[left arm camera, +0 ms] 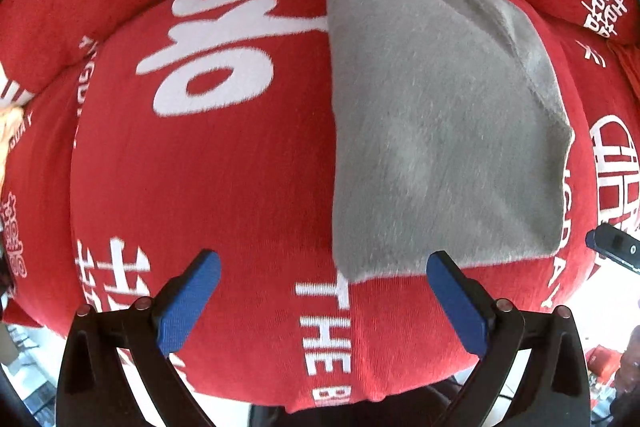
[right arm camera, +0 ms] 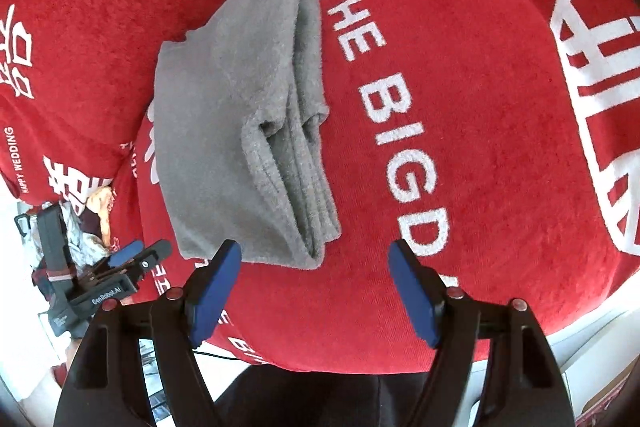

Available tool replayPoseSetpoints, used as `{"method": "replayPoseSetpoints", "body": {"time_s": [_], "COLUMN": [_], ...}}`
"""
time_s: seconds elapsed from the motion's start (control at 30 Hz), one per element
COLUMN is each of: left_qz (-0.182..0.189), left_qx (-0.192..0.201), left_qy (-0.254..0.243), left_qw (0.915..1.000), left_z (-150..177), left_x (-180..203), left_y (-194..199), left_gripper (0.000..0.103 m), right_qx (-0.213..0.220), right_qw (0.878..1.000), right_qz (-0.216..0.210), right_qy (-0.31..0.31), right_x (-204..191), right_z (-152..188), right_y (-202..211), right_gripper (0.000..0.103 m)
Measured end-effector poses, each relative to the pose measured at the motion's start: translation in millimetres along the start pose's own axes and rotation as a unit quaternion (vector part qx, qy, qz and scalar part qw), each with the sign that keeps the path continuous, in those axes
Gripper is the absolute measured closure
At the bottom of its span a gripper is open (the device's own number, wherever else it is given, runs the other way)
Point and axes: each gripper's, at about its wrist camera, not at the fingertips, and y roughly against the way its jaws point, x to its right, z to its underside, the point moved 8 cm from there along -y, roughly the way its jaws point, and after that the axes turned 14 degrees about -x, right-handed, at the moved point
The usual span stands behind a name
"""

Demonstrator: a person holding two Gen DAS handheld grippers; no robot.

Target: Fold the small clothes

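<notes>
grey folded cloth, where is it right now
The grey folded cloth lies on the red cushion, left of the white "THE BIG" lettering in the right wrist view, just ahead of both open tools.

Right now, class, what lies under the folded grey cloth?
The grey cloth lies on a red cushion printed with white lettering. Part of the lettering disappears beneath it, so whatever print or anything else sits directly under the cloth cannot be seen.
</notes>
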Motion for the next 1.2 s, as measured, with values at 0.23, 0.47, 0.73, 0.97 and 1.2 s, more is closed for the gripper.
{"method": "replayPoseSetpoints", "body": {"time_s": [0.23, 0.47, 0.73, 0.97, 1.2], "left_qz": [0.035, 0.068, 0.065, 0.081, 0.105], "left_qx": [0.01, 0.042, 0.048, 0.045, 0.046], "left_qy": [-0.018, 0.012, 0.05, 0.066, 0.071], "left_qw": [0.9992, 0.9967, 0.9955, 0.9935, 0.9909], "left_z": [22.9, 52.0, 82.2, 91.2, 65.0], "left_x": [2.5, -25.6, -73.5, -90.2, -73.5], "left_y": [3.0, 17.1, 10.1, -0.5, 0.1], "left_gripper": [0.0, 0.0, 0.0, 0.0, 0.0], "right_qx": [0.019, 0.026, 0.016, 0.008, -0.006], "right_qw": [1.0, 0.999, 0.998, 0.999, 0.998], "right_qz": [0.0, 0.005, 0.025, 0.032, 0.043], "right_qy": [0.016, 0.017, 0.049, 0.041, 0.038], "right_x": [-11.8, -22.0, -53.3, -58.8, -45.3], "right_z": [15.7, 46.8, 68.0, 72.4, 48.6], "right_y": [0.6, -6.1, -17.4, -23.1, -18.0], "right_gripper": [0.023, 0.019, 0.019, 0.019, 0.019]}}
